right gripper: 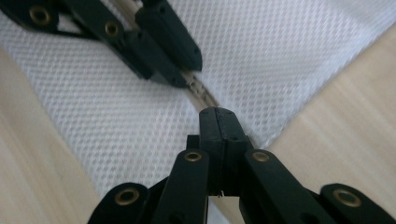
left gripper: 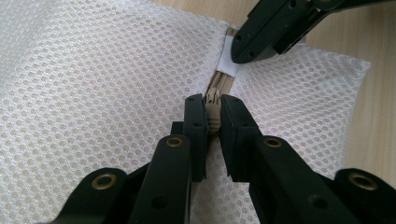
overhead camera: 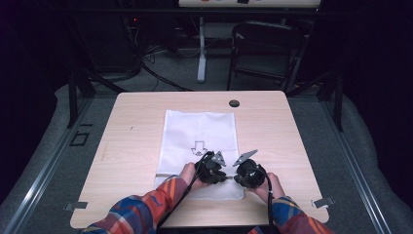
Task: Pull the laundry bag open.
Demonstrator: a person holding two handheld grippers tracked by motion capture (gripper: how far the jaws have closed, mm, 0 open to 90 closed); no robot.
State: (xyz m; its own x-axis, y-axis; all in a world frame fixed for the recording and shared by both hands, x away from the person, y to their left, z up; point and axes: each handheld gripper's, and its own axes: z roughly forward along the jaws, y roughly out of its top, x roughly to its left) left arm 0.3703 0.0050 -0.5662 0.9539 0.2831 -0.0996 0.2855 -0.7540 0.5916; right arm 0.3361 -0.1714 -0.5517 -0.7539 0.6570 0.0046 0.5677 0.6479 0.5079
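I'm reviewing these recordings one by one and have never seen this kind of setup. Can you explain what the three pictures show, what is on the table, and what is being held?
There is no robot here: a person holds two hand-operated tools. The high view looks down on a wooden table; the other two pictures come from cameras riding on each tool. On the table lies a white mesh bag with a zipper near its close edge. The left gripper has its fingers closed on the beige zipper slider. The right gripper has its fingers pressed shut on the white tab at the zipper's end.
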